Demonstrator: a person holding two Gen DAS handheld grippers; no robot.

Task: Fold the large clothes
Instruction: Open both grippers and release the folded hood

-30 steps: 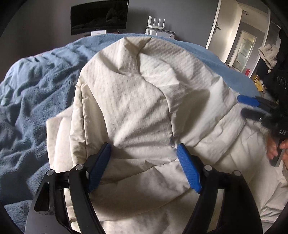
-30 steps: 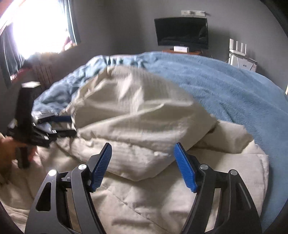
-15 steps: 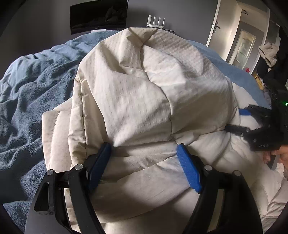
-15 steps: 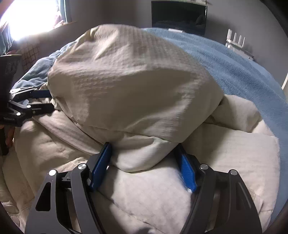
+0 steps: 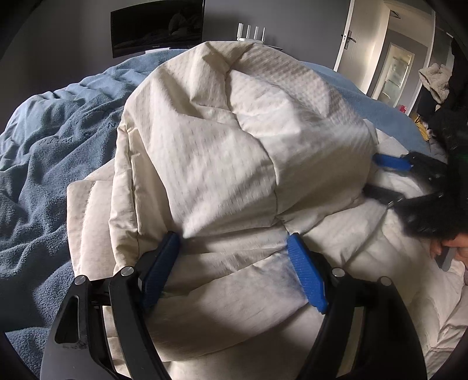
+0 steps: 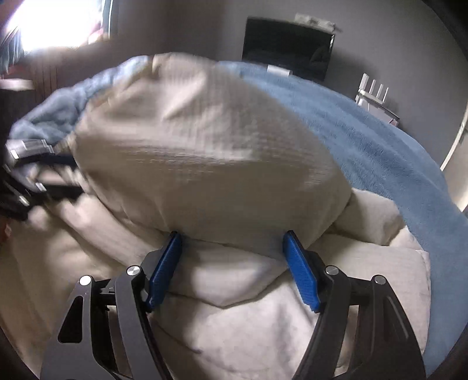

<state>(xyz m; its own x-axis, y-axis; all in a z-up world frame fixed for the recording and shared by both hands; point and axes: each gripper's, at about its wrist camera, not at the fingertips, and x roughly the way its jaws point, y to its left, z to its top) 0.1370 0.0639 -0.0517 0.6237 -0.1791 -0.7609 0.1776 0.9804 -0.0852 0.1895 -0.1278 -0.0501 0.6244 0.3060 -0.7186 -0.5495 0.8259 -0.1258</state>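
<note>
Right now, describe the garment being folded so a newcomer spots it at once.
Start at the bed covered by a blue fleece blanket, below the dark TV on the grey wall. On the blanket lies a cream quilted puffer jacket, one half doubled over into a tall mound. It is the only pale, stitched, puffy thing there, with the left gripper and right gripper straddling its folded edge.

both tools tilt steeply downward. the left tool (image 5: 234,245) has its blue pads spread wide, cream fabric bulging between them. the right tool (image 6: 232,242) is spread about as wide, fabric between its pads too. a hand (image 5: 447,248) grips its handle.
</note>
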